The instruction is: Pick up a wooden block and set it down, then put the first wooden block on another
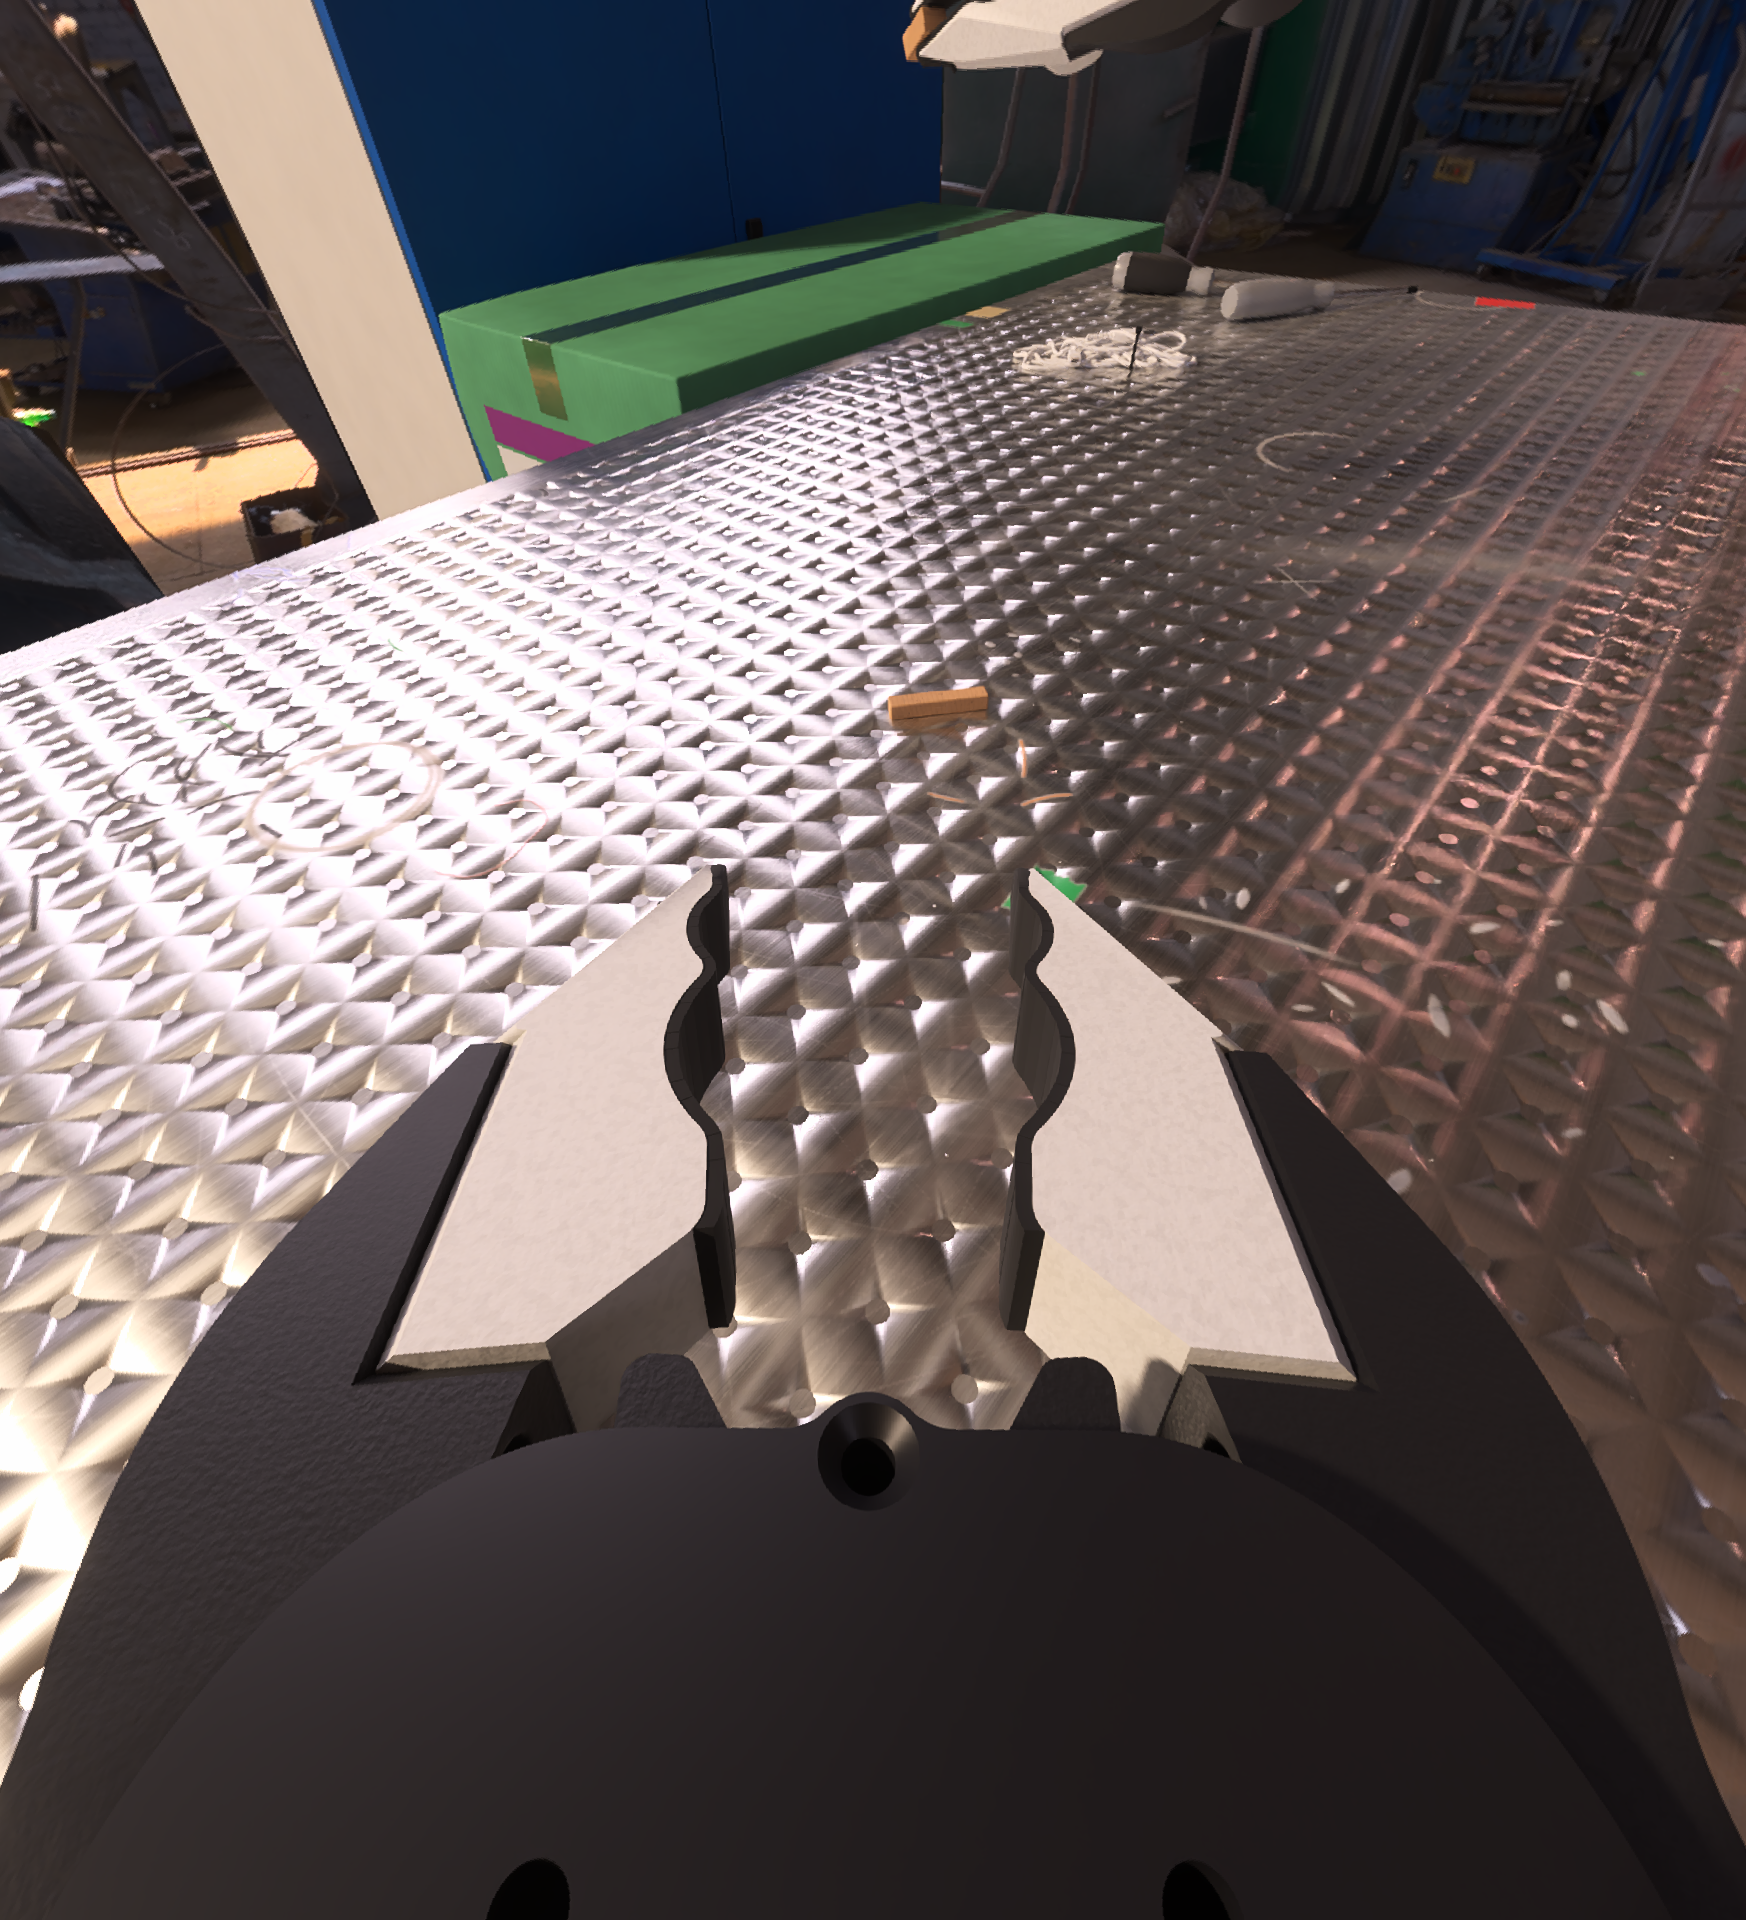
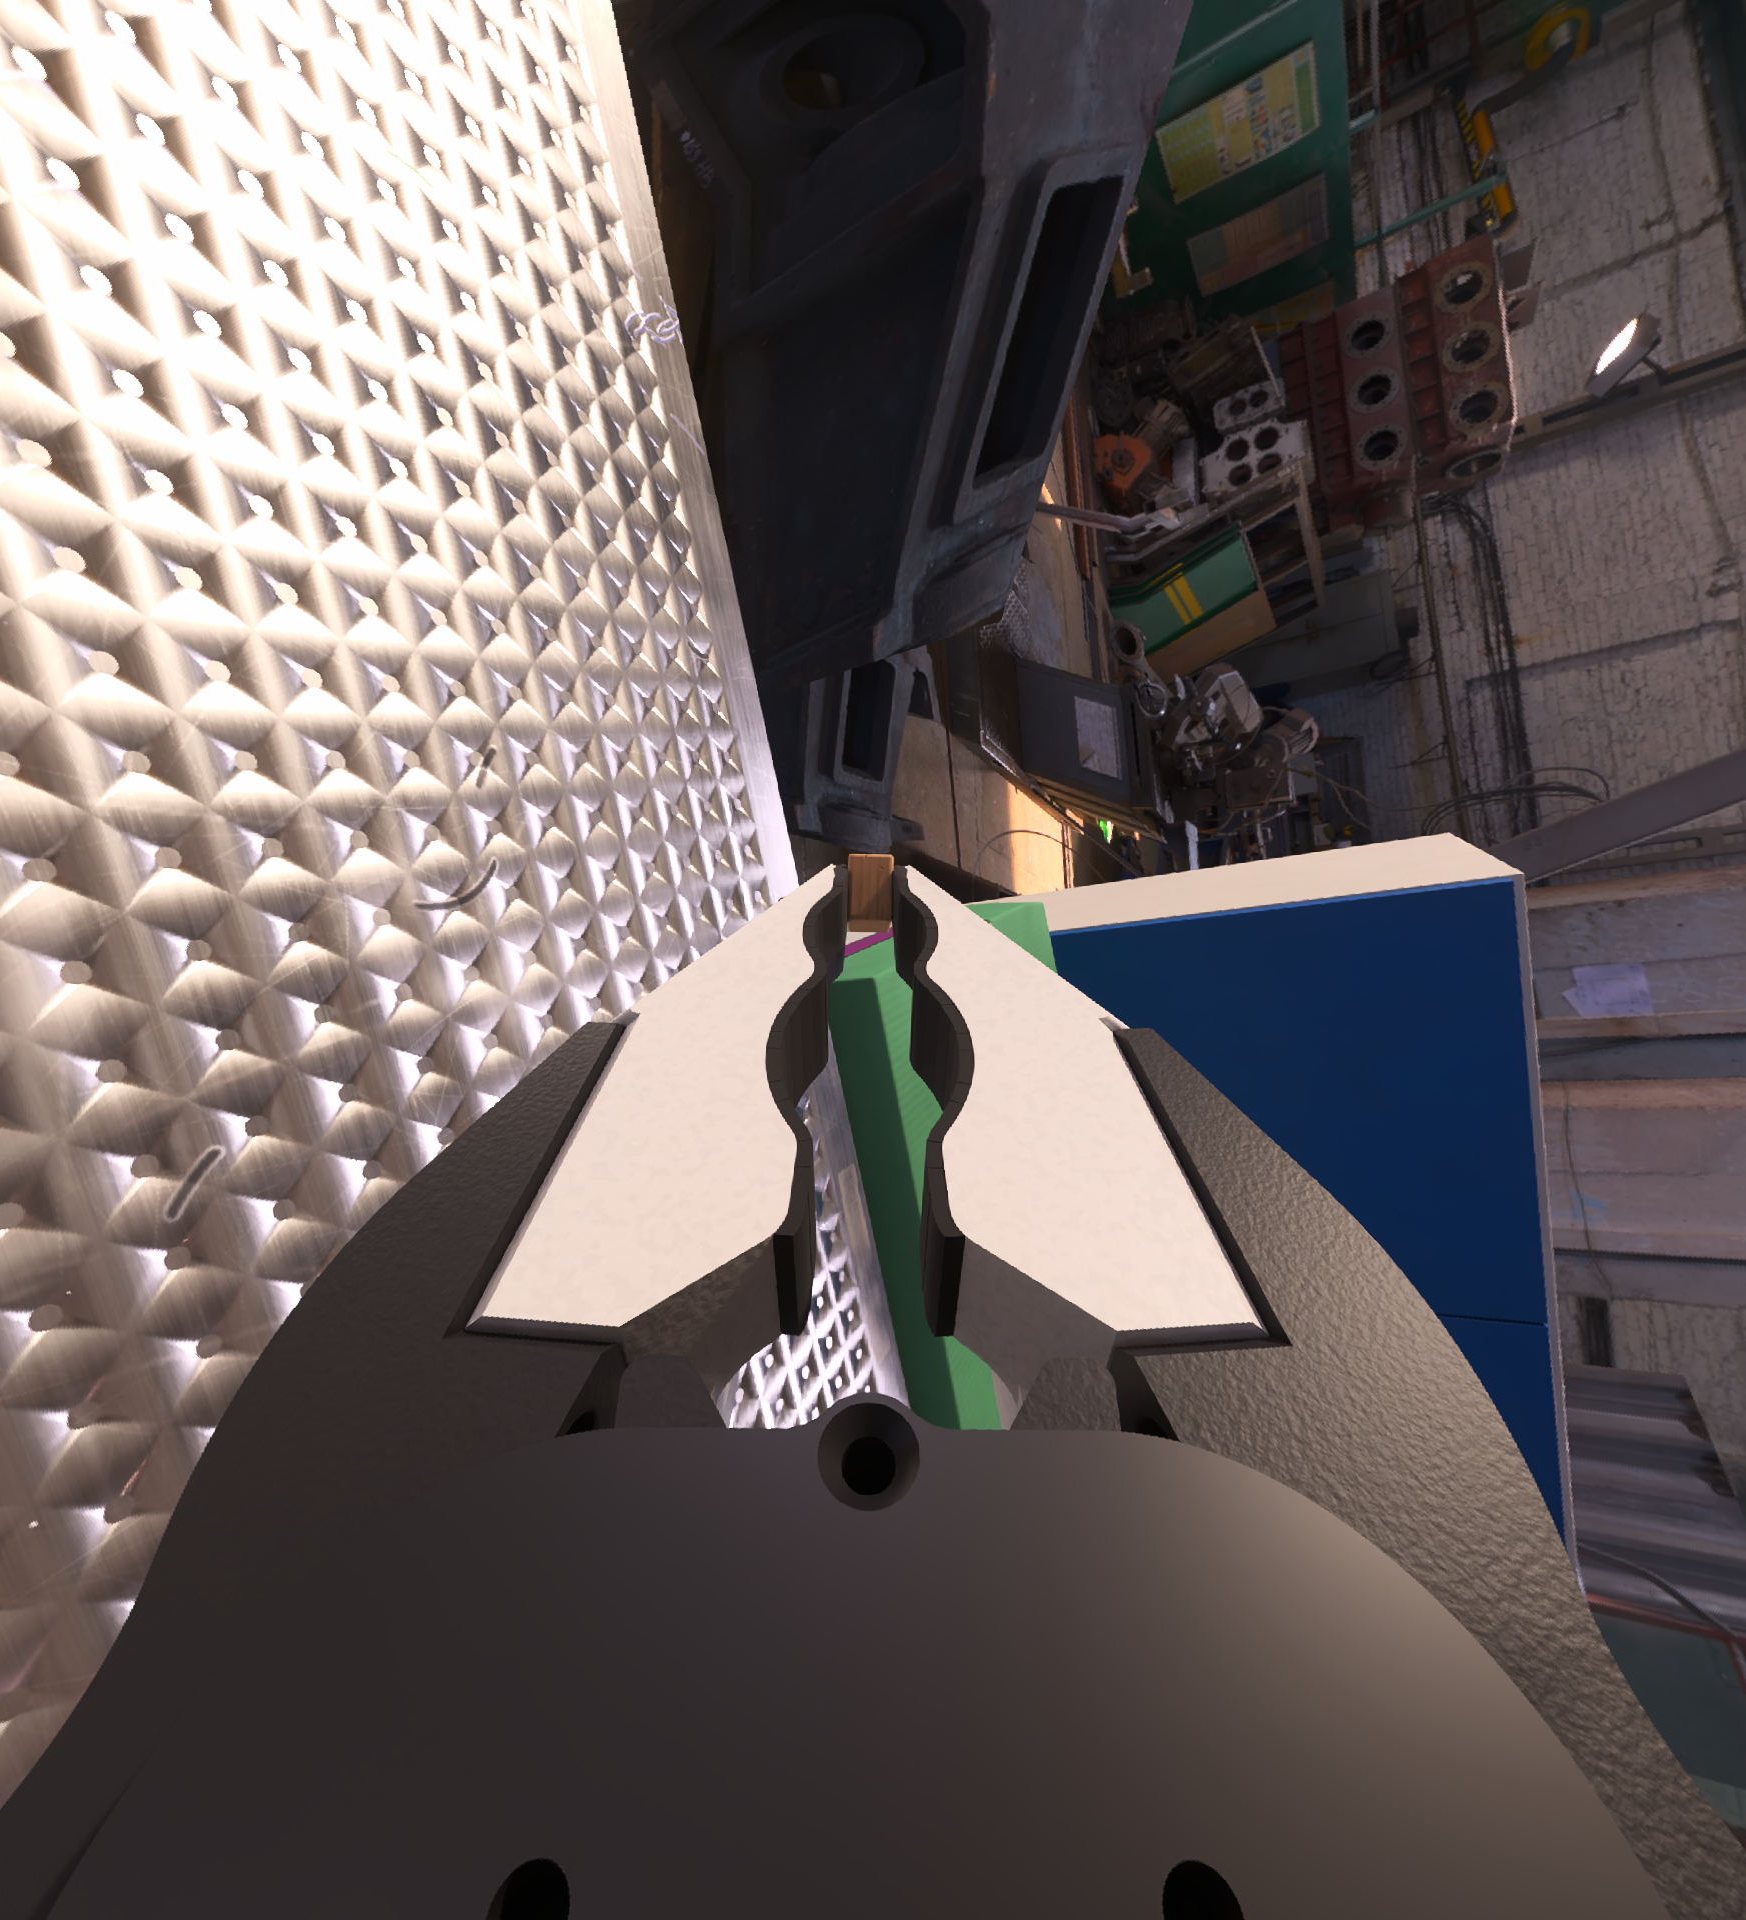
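A flat wooden block (image 1: 936, 708) lies on the patterned metal table (image 1: 433, 727), ahead of my left gripper (image 1: 874, 904), which is open, empty and low over the table. My right gripper (image 2: 870, 902) is shut on a second small wooden block (image 2: 869, 891), pinched at its fingertips. It is held high and rolled sideways, so the table (image 2: 277, 623) fills the left of its view. The right gripper also shows at the top edge of the left wrist view (image 1: 1045, 31), high above the table, with the block's end (image 1: 913, 40) sticking out.
A green box (image 1: 796, 301) and a blue cabinet (image 1: 588, 135) stand beyond the table's far left edge. A mallet (image 1: 1160, 274), a white-handled tool (image 1: 1274, 298) and a tangle of white cord (image 1: 1103, 351) lie at the far end. Workshop machinery surrounds the table.
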